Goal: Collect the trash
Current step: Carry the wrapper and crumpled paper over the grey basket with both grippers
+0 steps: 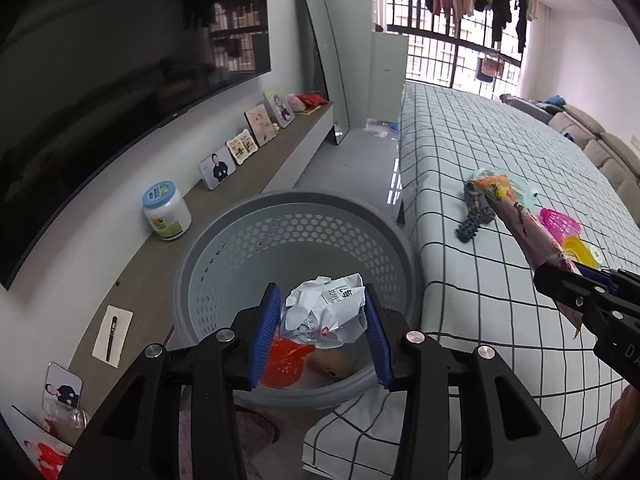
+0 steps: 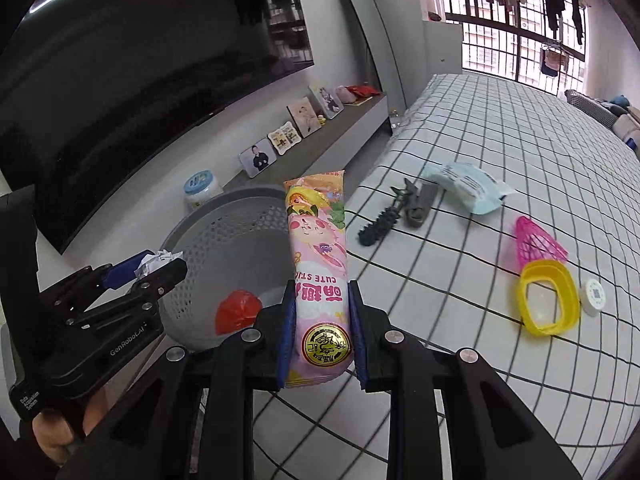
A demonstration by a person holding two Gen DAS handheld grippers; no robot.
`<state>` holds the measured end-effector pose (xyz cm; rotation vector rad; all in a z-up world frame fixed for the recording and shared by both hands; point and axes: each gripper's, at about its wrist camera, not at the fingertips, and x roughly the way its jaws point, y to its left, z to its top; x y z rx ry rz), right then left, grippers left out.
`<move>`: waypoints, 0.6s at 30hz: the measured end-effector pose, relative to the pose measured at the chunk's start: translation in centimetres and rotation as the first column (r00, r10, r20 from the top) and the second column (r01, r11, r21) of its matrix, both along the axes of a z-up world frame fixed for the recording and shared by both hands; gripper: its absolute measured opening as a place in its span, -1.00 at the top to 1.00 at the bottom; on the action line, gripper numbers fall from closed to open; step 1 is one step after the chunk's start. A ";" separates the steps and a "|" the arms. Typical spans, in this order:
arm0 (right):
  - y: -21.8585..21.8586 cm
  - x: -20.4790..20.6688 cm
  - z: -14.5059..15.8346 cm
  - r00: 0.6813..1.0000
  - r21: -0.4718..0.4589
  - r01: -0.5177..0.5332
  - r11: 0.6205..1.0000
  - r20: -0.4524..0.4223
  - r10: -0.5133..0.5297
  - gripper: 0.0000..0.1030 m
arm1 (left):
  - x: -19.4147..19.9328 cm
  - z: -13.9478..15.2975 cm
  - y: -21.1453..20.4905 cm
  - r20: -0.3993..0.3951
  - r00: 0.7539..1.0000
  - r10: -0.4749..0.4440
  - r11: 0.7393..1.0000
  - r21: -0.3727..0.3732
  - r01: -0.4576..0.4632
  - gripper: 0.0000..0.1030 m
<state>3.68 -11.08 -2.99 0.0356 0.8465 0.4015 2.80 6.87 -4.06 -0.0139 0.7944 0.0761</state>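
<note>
Crumpled white paper (image 1: pixel 326 312) sits pinched between the blue pads of your left tool (image 1: pixel 322 334), jaws closed partway onto it, and it hangs directly above the open mouth of the grey perforated basket (image 1: pixel 256 240); judged from this, letting go there should send it straight down beside the red wrapper (image 1: pixel 286 360) already lying on the basket floor. Your right tool (image 2: pixel 318 336) is clamped on the lower end of a pink snack packet (image 2: pixel 318 264), whose long axis runs away from the tool and points toward the basket rim. That packet is over the bed edge, just to the bed side of the basket, so it needs a short move across toward the basket before release. Your left tool is the nearer one and looks ready to drop first. Still on the checked bed (image 2: pixel 460 128), beyond the basket, lie a pale blue packet (image 2: pixel 468 192), a dark spiky piece (image 2: pixel 378 228), a pink mesh cone (image 2: pixel 534 244), a yellow ring (image 2: pixel 548 300) and a small white cap (image 2: pixel 594 296).
</note>
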 end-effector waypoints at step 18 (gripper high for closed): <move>10.0 7.1 -3.0 0.976 -0.039 -0.202 0.979 -0.087 0.198 0.54 | 3.1 -2.7 5.8 -0.044 0.992 0.116 0.993 -0.018 -0.117 0.20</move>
